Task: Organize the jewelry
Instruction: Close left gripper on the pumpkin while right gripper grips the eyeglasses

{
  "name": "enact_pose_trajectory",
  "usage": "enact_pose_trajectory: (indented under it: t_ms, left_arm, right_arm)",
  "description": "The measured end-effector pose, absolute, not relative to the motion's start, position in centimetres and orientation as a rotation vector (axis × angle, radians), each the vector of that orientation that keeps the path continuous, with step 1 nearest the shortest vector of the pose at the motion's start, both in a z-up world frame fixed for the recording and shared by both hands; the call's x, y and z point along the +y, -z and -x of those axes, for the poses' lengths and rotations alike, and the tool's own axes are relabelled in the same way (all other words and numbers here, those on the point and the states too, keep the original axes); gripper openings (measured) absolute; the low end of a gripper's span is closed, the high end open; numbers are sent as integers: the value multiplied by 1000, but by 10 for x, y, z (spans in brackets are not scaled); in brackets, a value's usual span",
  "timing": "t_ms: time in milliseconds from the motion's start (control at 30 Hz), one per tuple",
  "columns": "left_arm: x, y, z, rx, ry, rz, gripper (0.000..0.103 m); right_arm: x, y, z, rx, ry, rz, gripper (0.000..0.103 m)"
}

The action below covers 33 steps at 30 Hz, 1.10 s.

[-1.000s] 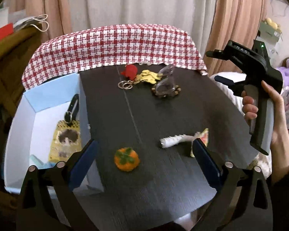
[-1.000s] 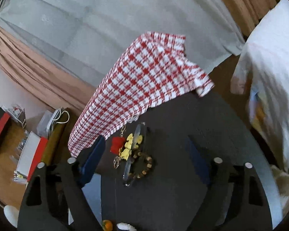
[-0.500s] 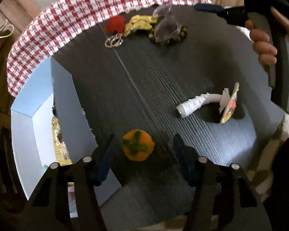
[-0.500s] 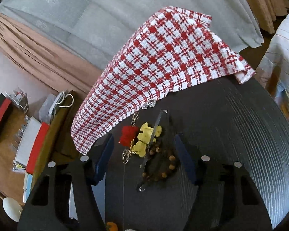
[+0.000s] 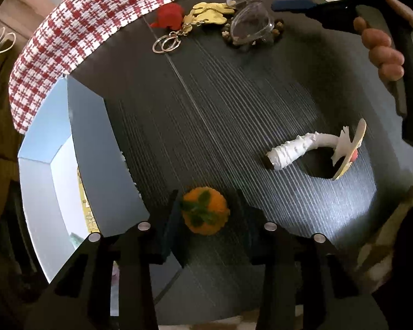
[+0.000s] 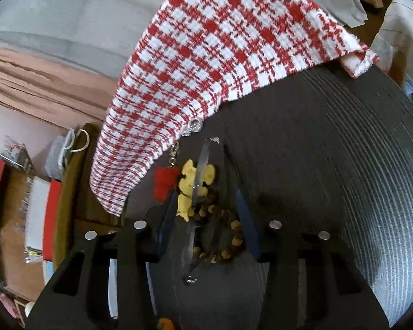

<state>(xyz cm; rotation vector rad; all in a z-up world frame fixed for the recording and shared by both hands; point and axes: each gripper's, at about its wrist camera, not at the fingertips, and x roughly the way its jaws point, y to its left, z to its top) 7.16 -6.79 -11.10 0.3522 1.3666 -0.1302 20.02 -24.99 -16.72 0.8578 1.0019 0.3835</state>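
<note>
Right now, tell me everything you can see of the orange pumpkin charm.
The orange pumpkin charm is small, round and fuzzy, seemingly felt or knit, with a dark green leafy top facing up. It rests on the dark ribbed table near the front edge, beside the blue box. The left gripper is open with one finger on each side of it; contact cannot be confirmed. In the right wrist view only a sliver shows at the bottom edge.
</note>
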Motion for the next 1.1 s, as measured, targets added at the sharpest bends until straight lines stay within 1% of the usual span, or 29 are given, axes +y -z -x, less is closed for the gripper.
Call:
enact_pose_trajectory:
  t_ms: [167, 300, 433, 667, 833, 1100]
  left_arm:
    - [-68, 112, -71, 1358, 115, -368, 34]
    - [-69, 112, -70, 1348, 123, -379, 33]
    - [-69, 111, -69, 1343, 124, -371, 33]
    - [-63, 104, -67, 1329, 143, -273, 33]
    - [-59, 97, -64, 1308, 188, -195, 33]
    - [-47, 81, -52, 1257, 184, -99, 33]
  right_arm:
    - [-241, 170, -205, 1012, -366, -819, 36]
    - [-239, 171, -206, 999, -356, -796, 32]
    - [-236, 168, -206, 969, -355, -765, 31]
    - [-232, 149, -197, 906, -336, -680, 28]
    - [-241, 138, -178, 861, -324, -710, 28]
    - [-250, 107, -155, 781, -305, -671, 27]
